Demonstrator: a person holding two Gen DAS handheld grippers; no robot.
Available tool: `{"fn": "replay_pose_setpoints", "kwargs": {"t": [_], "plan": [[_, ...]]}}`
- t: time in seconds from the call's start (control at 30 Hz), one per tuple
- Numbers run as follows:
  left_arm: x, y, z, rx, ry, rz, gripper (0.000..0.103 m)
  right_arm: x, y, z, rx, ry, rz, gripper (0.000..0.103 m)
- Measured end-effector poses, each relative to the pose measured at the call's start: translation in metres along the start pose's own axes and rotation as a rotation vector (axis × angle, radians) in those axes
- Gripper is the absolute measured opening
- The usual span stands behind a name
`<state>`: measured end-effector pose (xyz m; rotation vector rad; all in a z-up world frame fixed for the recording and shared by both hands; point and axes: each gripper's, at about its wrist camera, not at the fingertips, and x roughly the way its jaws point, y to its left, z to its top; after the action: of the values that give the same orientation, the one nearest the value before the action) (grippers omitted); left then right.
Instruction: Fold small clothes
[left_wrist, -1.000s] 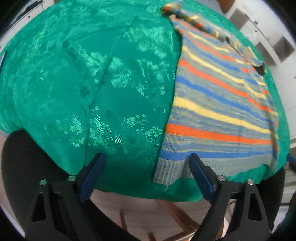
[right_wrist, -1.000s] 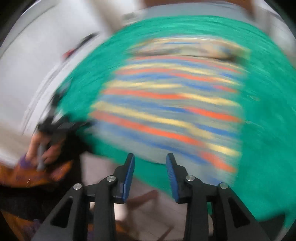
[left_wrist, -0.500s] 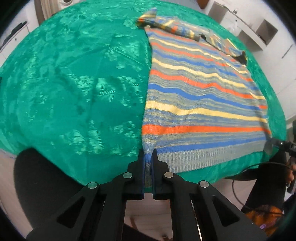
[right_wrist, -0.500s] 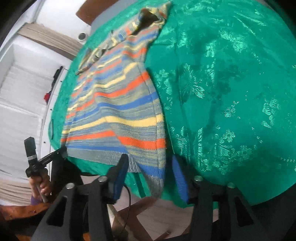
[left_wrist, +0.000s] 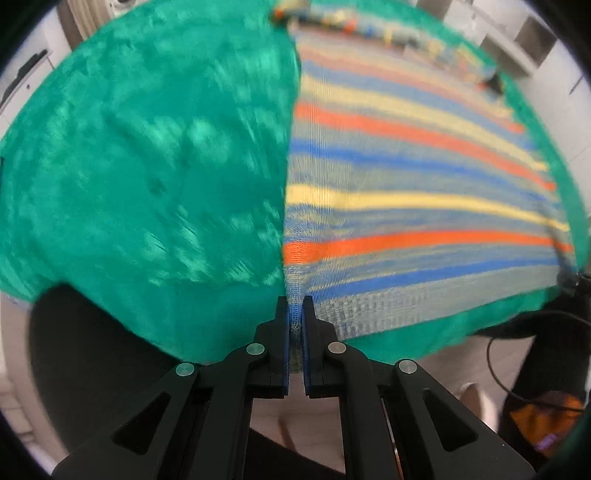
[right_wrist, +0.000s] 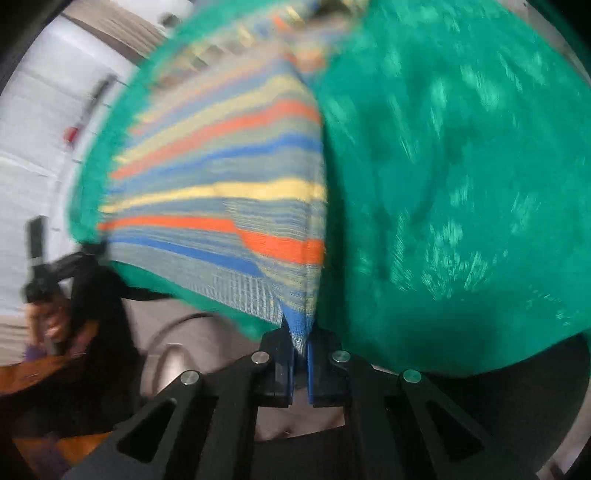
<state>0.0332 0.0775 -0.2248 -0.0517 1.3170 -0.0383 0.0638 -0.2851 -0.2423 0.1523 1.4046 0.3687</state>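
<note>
Your left gripper (left_wrist: 294, 314) has its jaws pressed nearly together, pinching the ribbed hem at one near corner of the sweater (left_wrist: 406, 206); a thin fold of blue and grey knit shows between the blue pads. Your right gripper (right_wrist: 300, 332) is likewise clamped, jaws all but touching, with the opposite near hem corner pinched between its pads and a tuck of blue knit bunched just above them. The sweater lies spread on the table, its hem along the near edge and its body running toward the far edge, where the collar and sleeves are too blurred to read. From the left wrist view the sweater's side edge runs straight up from the pinch; from the right wrist view the fabric rises in a soft ridge from the pinch, so that corner looks lifted off the cloth (right_wrist: 461, 184). Knit: horizontal stripes of orange, yellow, blue and mottled grey, with a vertical-ribbed grey band at the hem. The cloth covering the table is glossy green with a paler woven floral pattern; it drapes over the rounded near edge. Gripper fingers are matte black with silver pivot pins and blue pad faces. In the right wrist view your left hand (right_wrist: 48, 321) shows at the far left, wrapped round the other tool's black handle. Both views are motion-blurred, so fine texture is uncertain.
</note>
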Motion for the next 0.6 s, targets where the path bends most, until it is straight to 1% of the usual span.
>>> {"fn": "replay_pose_setpoints", "kwargs": {"t": [0.07,0.13,0.17,0.2,0.23,0.27,0.3,0.33,0.4,0.43,0.47,0.5,0.57,0.6], "plan": [[0.004,-0.003,0.005,0.005,0.01,0.029,0.003,0.023,-0.002,0.006,0.031,0.029,-0.001,0.004],[0.002,-0.004,0.007,0.017,0.009,0.043,0.006,0.026,0.003,0.013,0.032,0.025,-0.007,0.006],[0.002,-0.004,0.007,0.026,0.014,0.055,0.011,0.025,0.005,0.015,0.032,0.032,0.003,0.013],[0.001,-0.003,0.005,0.034,0.023,0.082,0.014,0.022,0.006,0.017,0.033,0.044,0.006,0.017],[-0.002,0.0,0.003,0.036,0.028,0.099,0.028,0.017,0.009,0.018,0.032,0.048,-0.003,0.025],[-0.006,0.002,0.003,0.034,0.025,0.107,0.04,0.003,0.01,0.021,0.027,0.025,-0.01,0.027],[-0.013,0.006,0.0,0.028,0.01,0.124,0.044,-0.008,0.009,0.023,0.027,-0.003,-0.006,0.028],[-0.022,0.01,0.0,0.021,-0.014,0.137,0.046,-0.02,0.007,0.029,0.033,-0.034,0.004,0.028],[-0.041,0.019,0.004,-0.008,-0.073,0.139,0.046,-0.048,-0.001,0.052,0.048,-0.125,0.044,0.029],[-0.048,0.022,0.009,-0.029,-0.104,0.135,0.046,-0.055,-0.004,0.067,0.048,-0.162,0.06,0.029],[-0.056,0.025,0.014,-0.049,-0.142,0.128,0.047,-0.059,-0.007,0.091,0.043,-0.204,0.081,0.029],[-0.063,0.027,0.021,-0.064,-0.188,0.117,0.047,-0.058,-0.011,0.108,0.036,-0.226,0.101,0.029],[-0.069,0.024,0.033,-0.069,-0.23,0.112,0.048,-0.045,-0.013,0.146,0.042,-0.258,0.155,0.029],[-0.068,0.02,0.037,-0.069,-0.248,0.111,0.048,-0.032,-0.016,0.17,0.06,-0.258,0.189,0.029]]}}
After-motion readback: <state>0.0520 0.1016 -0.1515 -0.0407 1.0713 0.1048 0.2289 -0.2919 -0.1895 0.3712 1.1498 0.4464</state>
